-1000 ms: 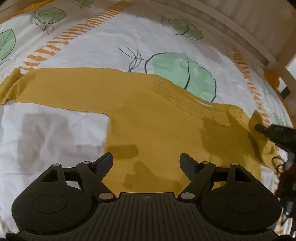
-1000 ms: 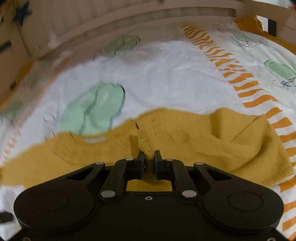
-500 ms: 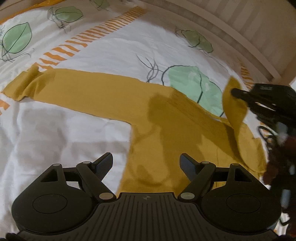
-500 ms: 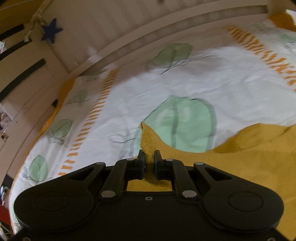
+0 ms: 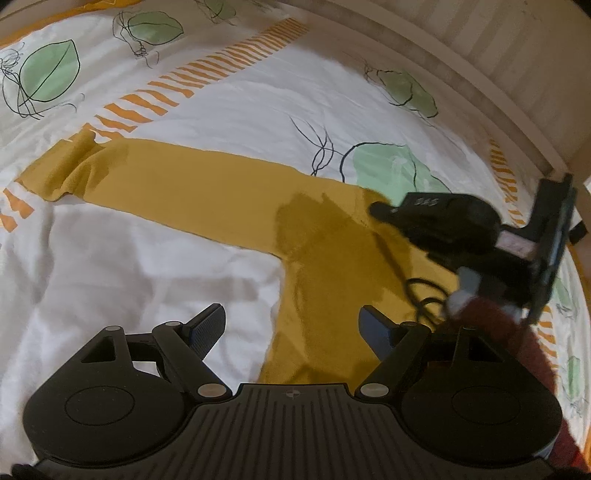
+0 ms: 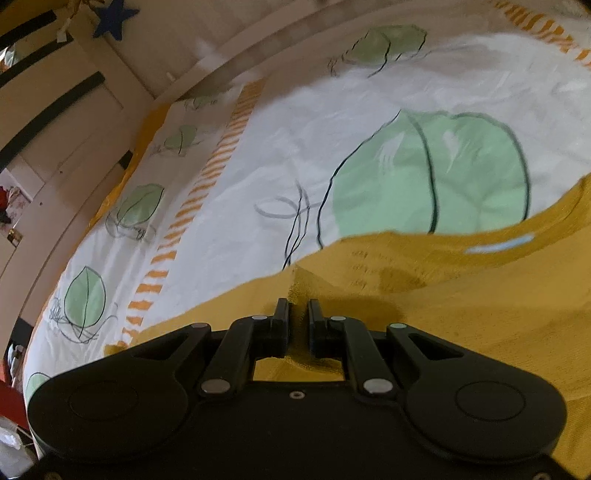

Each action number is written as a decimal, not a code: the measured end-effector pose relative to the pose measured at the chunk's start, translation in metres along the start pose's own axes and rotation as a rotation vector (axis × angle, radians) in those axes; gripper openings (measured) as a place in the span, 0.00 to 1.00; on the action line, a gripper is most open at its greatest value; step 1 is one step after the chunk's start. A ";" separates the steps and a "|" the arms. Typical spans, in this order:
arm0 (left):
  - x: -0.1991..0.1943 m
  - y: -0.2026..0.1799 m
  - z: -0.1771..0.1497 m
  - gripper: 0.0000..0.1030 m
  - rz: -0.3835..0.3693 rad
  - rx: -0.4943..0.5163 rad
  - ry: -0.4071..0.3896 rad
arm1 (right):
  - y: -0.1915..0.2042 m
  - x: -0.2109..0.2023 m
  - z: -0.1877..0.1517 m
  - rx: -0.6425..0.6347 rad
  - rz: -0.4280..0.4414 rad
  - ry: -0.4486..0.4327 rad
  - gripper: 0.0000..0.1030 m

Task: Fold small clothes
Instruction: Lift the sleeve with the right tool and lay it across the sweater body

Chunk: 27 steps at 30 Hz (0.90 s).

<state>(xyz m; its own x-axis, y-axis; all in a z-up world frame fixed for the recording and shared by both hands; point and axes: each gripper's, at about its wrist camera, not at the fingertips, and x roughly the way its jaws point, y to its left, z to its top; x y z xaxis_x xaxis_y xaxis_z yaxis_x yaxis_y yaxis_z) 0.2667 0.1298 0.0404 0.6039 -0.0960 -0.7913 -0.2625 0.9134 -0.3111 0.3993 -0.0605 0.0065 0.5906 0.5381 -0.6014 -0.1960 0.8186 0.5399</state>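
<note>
A mustard-yellow knit sweater (image 5: pixel 325 251) lies spread on the bed, one long sleeve (image 5: pixel 155 181) stretched toward the left. My left gripper (image 5: pixel 291 325) hovers open above the sweater's lower body, nothing between its fingers. My right gripper (image 6: pixel 298 314) is shut on a pinched fold of the sweater (image 6: pixel 461 302), held low over the body near the neckline and its pale label (image 6: pixel 498 245). From the left wrist view the right gripper (image 5: pixel 380 212) shows as a dark shape over the sweater's right shoulder, with a dark red sleeve (image 5: pixel 517 350) of the person behind it.
The bed cover (image 5: pixel 147 277) is white with green leaf prints and orange dashed stripes. A pale wooden bed rail (image 5: pixel 480 85) curves along the far side. In the right wrist view, pale cupboard doors (image 6: pixel 55 122) and a blue star (image 6: pixel 114 16) stand beyond the bed.
The right gripper carried its pinched sweater fold from the right edge leftward across the body and lowered it near the neckline. The left gripper drifted slightly and stayed open.
</note>
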 end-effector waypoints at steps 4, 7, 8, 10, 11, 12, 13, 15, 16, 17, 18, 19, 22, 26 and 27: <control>0.001 -0.002 -0.001 0.76 0.010 0.006 0.001 | 0.004 0.013 -0.011 -0.011 0.059 0.043 0.22; 0.004 -0.002 -0.001 0.76 0.013 0.008 0.006 | 0.003 0.015 -0.016 -0.017 0.114 0.052 0.27; 0.005 -0.002 -0.001 0.76 0.016 0.009 0.006 | 0.002 0.012 -0.017 -0.021 0.117 0.042 0.34; 0.006 -0.003 -0.001 0.76 0.022 0.012 0.002 | -0.001 0.002 -0.017 -0.030 0.113 0.018 0.53; 0.007 -0.003 -0.001 0.76 0.024 0.014 0.000 | -0.004 -0.004 -0.016 -0.035 0.106 0.003 0.61; 0.007 -0.003 -0.001 0.76 0.025 0.015 -0.001 | -0.008 -0.011 -0.015 -0.044 0.094 -0.014 0.62; 0.007 -0.003 -0.002 0.76 0.024 0.015 -0.005 | -0.012 -0.018 -0.015 -0.056 0.079 -0.029 0.62; 0.008 -0.004 -0.002 0.76 0.019 0.014 -0.014 | -0.025 -0.035 -0.014 -0.075 0.030 -0.052 0.62; 0.009 -0.004 -0.003 0.76 0.015 0.014 -0.020 | -0.035 -0.045 -0.014 -0.078 -0.001 -0.063 0.62; 0.010 -0.004 -0.003 0.76 0.012 0.014 -0.025 | -0.044 -0.055 -0.015 -0.077 -0.028 -0.075 0.62; 0.011 -0.005 -0.004 0.76 0.004 0.015 -0.034 | -0.053 -0.063 -0.015 -0.074 -0.054 -0.085 0.62; 0.013 -0.005 -0.005 0.76 -0.007 0.017 -0.043 | -0.064 -0.073 -0.016 -0.066 -0.091 -0.097 0.62; 0.022 -0.006 -0.009 0.76 -0.100 0.038 -0.074 | -0.091 -0.098 -0.021 -0.040 -0.195 -0.104 0.65; 0.042 -0.007 -0.008 0.71 -0.212 0.041 -0.028 | -0.118 -0.130 -0.032 -0.021 -0.289 -0.110 0.71; 0.048 -0.010 -0.006 0.68 -0.199 0.053 -0.024 | -0.122 -0.136 -0.034 -0.029 -0.310 -0.114 0.73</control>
<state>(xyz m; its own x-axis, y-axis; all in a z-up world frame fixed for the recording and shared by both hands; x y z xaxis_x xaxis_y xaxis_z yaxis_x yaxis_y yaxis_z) 0.2937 0.1138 0.0025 0.6579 -0.2673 -0.7041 -0.0969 0.8971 -0.4311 0.3161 -0.2270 0.0024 0.7089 0.2375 -0.6641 -0.0143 0.9462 0.3231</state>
